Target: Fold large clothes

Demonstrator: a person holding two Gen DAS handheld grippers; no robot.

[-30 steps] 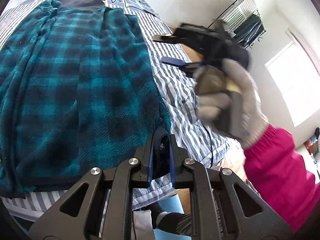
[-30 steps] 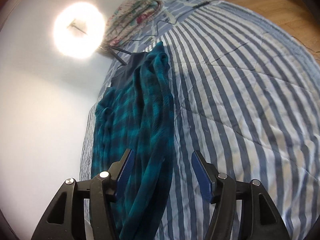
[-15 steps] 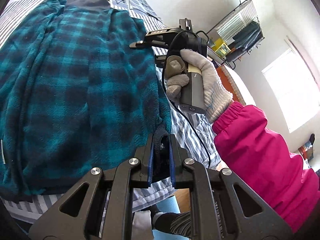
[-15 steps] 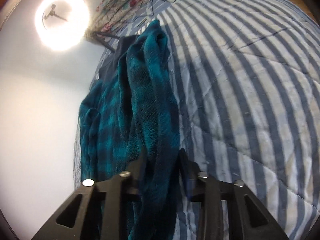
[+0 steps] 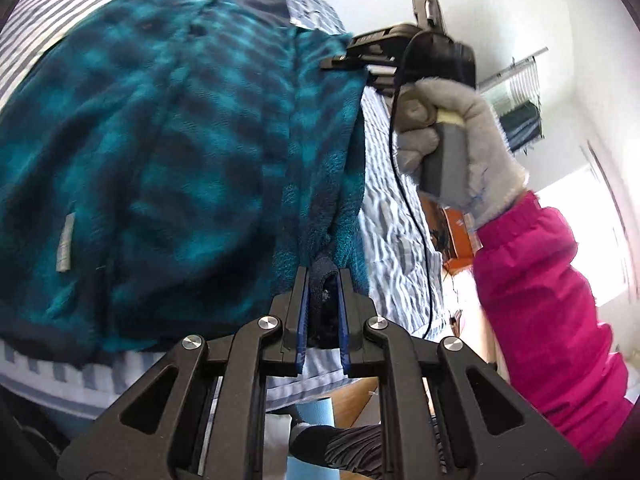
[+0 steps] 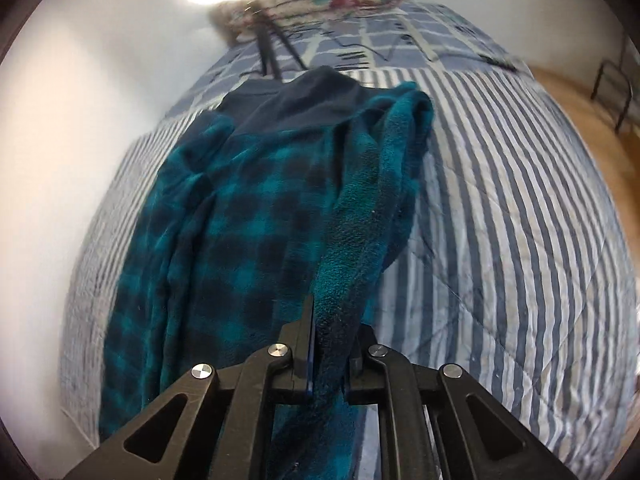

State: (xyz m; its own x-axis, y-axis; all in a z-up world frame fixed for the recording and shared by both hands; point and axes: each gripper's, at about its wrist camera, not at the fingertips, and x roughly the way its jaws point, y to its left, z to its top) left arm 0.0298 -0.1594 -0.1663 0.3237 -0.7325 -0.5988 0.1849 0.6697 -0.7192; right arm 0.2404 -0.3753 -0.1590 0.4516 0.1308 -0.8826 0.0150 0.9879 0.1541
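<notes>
Grey knit glove (image 5: pixel 460 140), magenta sleeve (image 5: pixel 548 320) — black gripper (image 5: pixel 324 312) linkages with silver screws.

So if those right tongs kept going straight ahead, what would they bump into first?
Probably more of the teal-and-navy checked fleece garment the right tongs already pinch; beyond it lies the blue-and-white striped bedspread.

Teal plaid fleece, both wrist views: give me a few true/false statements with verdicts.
1. The left gripper is shut on the teal plaid fleece. True.
2. The right gripper is open and clear of the fleece. False: it is shut on a bunched edge.
3. The fleece lies on a striped bedspread. True.
4. The gloved hand has a blue sleeve. False: the sleeve is pink.
5. A tripod stands beyond the fleece's far end. True.
</notes>
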